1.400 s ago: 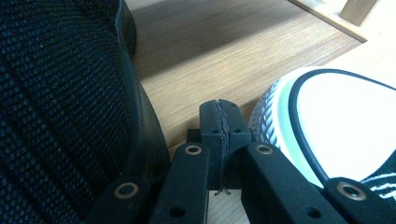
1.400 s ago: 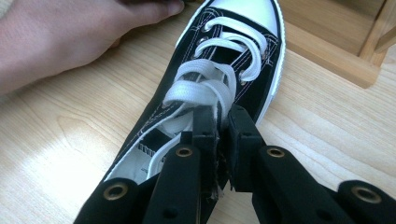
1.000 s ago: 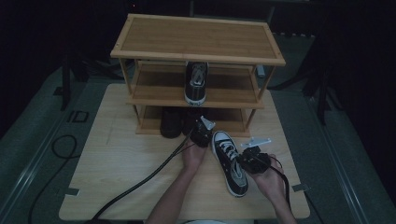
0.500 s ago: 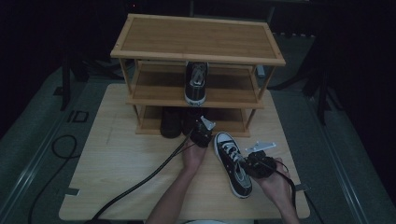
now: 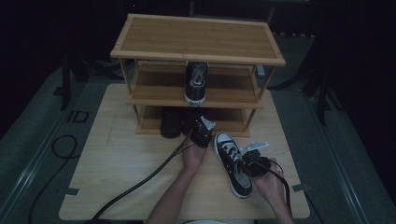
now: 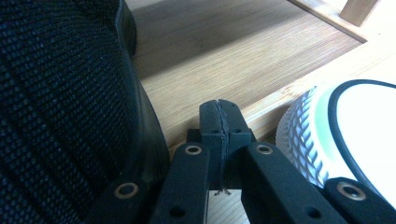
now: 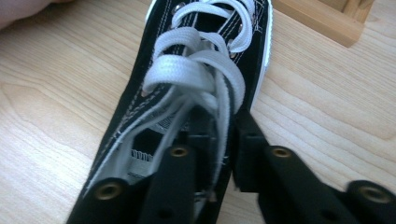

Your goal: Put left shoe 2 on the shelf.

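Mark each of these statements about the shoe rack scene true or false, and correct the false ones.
1. The right gripper grips the sneaker on the table at its collar. True.
2. The left gripper holds a shoelace. False: its jaws are shut on nothing.
3. A sneaker on the middle shelf sits in the rack. True.
4. The rack's top shelf carries two shoes. False: it is bare.

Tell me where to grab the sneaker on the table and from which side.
Take the black sneaker by its collar wall beside the laces, coming from above at the heel end: it lies upright, opening upward. The right tongs already straddle that edge.
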Demonstrator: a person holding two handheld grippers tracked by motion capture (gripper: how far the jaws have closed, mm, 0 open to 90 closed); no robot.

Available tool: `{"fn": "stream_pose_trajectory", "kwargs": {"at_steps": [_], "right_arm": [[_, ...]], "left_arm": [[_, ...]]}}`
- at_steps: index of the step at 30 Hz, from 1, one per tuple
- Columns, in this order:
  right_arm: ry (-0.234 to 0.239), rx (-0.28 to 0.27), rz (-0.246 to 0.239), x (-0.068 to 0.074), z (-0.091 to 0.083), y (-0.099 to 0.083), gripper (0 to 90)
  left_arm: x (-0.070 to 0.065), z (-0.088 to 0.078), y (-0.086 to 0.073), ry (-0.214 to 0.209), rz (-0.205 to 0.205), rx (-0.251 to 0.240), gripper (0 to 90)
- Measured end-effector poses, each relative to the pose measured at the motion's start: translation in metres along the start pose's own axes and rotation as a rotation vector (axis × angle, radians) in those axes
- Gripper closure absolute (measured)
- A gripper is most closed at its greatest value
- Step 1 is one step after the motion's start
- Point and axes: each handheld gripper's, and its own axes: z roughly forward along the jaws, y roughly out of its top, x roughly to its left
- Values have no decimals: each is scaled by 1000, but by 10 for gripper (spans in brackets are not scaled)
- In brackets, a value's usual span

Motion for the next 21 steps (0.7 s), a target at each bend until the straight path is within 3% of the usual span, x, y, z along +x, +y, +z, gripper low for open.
{"fn": "stream_pose_trajectory", "kwargs": {"at_steps": [9,21], "right_arm": [[17,-29,64,-13,-5,-3,877],[22,-38,92,-22,-13,-5,878]], "left_arm": [[0,0,0,-2,-4,-2,900],[0,0,0,-2,-3,-1,900]]}}
